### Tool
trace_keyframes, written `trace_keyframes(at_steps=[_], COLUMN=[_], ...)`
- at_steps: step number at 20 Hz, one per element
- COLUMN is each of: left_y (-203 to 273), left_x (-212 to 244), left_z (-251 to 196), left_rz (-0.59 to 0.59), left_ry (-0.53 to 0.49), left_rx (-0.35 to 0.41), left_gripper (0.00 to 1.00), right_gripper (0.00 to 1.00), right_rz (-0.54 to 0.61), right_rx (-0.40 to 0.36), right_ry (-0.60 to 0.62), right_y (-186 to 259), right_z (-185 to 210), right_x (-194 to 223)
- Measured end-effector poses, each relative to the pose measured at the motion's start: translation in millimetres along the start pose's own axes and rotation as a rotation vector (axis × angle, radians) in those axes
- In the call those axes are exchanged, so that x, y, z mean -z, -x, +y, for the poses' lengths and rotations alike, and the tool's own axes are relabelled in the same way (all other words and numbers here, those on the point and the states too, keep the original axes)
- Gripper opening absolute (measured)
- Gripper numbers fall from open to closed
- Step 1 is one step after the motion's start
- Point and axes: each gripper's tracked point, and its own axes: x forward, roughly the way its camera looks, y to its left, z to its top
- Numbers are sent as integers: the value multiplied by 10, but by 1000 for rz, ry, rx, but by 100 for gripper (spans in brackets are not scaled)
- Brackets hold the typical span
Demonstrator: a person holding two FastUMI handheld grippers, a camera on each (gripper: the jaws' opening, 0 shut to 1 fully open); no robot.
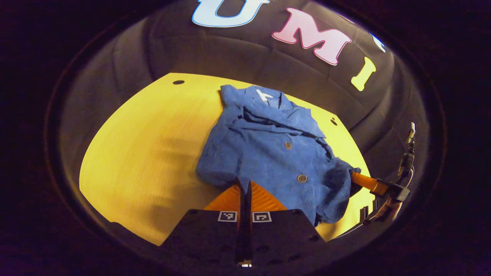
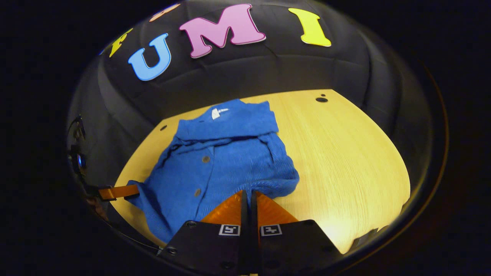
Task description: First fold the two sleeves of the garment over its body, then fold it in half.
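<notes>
Here a blue garment [image 1: 268,153] lies on the yellow wooden tabletop [image 1: 145,153], its collar at the far edge near the booth's black wall and its hem toward the cameras. Both sleeves appear already folded in over the body, leaving a bunched, roughly rectangular shape with two buttons down its front and a small white tag inside the collar [image 1: 264,94].

In the left gripper view, the left gripper [image 1: 245,188] sits at 6 o'clock with its jaws drawn together, only a thin slit between them, pinching the garment's near hem at its left corner. At about 4 o'clock in that view the right gripper [image 1: 358,178] reaches in from the side, its finger meeting the opposite hem corner, where the cloth hangs in a loose fold; a hand [image 1: 391,207] holds it.

In the right gripper view, the same garment [image 2: 226,165] spreads from 12 to 7 o'clock, and that gripper's own jaws at 6 o'clock are likewise closed to a narrow slit on the hem's edge. The left gripper [image 2: 119,191] shows at 9 o'clock, its tip at the cloth's other corner. Small dark holes dot the tabletop's far corners.
</notes>
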Motion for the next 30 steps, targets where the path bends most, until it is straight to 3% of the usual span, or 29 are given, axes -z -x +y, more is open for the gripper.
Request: trace_keyframes(at_steps=[5, 12, 13, 14, 17, 21, 22, 23, 24, 26, 27, 28, 29, 30], left_y=[-280, -915, -1049, -1187, -1564, -2153, -2260, -2359, -2425, -2409, -2350, -2345, -2284, -2186], left_x=[-1055, -2443, -2588, -2737, -3171, -3382, -3361, -3320, -3230, -3019, -3001, -3010, -3033, -3024], left_z=[-104, 93, 115, 146, 267, 622, 704, 732, 782, 763, 802, 824, 799, 760], left_rz=[-180, -413, -436, -459, -580, -609, -590, -569, -548, -452, -458, -467, -483, -506], left_ry=[-21, -58, -58, -56, -11, 89, 101, 106, 107, 87, 58, 29, 1, -28], left_rx=[25, -1, -3, -10, -24, -55, -75, -84, -100, -142, -177, -199, -201, -196], left_gripper=[0, 0, 0, 0, 0, 1, 5, 18, 25, 77, 84, 81, 85, 85], right_gripper=[5, 5, 13, 5, 5, 5, 8, 12, 26, 40, 59, 79, 99, 99], right_rz=[-139, -333, -360, -370, -382, -366, -370, -368, -359, -325, -325, -336, -355, -372], right_rx=[-36, -34, -24, -15, -5, 68, 82, 112, 120, 119, 117, 123, 120, 120], right_ry=[56, 90, 97, 104, 98, 115, 120, 124, 122, 122, 131, 142, 151, 159], right_y=[-477, -1325, -1484, -1651, -2124, -2749, -2856, -2938, -3001, -2996, -2967, -2877, -2786, -2673], right_z=[64, 80, 67, 39, 10, -194, -245, -321, -344, -354, -350, -363, -358, -351], right_x=[-928, -2135, -2285, -2397, -2658, -2785, -2786, -2773, -2730, -2627, -2621, -2644, -2660, -2677])
